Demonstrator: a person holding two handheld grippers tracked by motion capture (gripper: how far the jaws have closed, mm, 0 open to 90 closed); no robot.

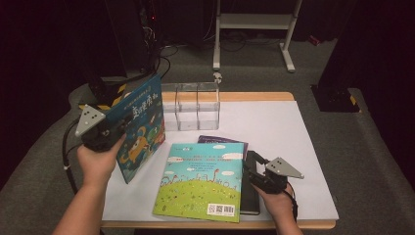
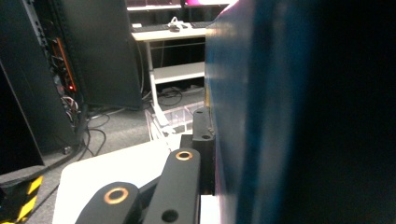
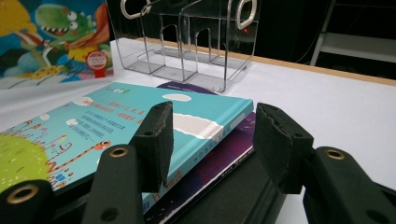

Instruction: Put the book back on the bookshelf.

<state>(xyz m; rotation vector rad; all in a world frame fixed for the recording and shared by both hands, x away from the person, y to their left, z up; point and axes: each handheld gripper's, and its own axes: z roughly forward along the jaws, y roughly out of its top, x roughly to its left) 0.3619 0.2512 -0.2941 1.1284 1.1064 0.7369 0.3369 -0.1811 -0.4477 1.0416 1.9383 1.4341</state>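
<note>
Books are headed for the clear rack, still empty. Left of the rack, the left tongs pinch the dinosaur book, lifted upright off the tabletop. Before the rack lies the stack; right tongs rest spread beside it.

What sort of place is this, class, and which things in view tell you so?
Probably a lab or recording room, not a home: a dark equipment rack with cables on grey carpet, a bare desk frame behind, and a white-topped table set with picture books and a clear organiser.
</note>
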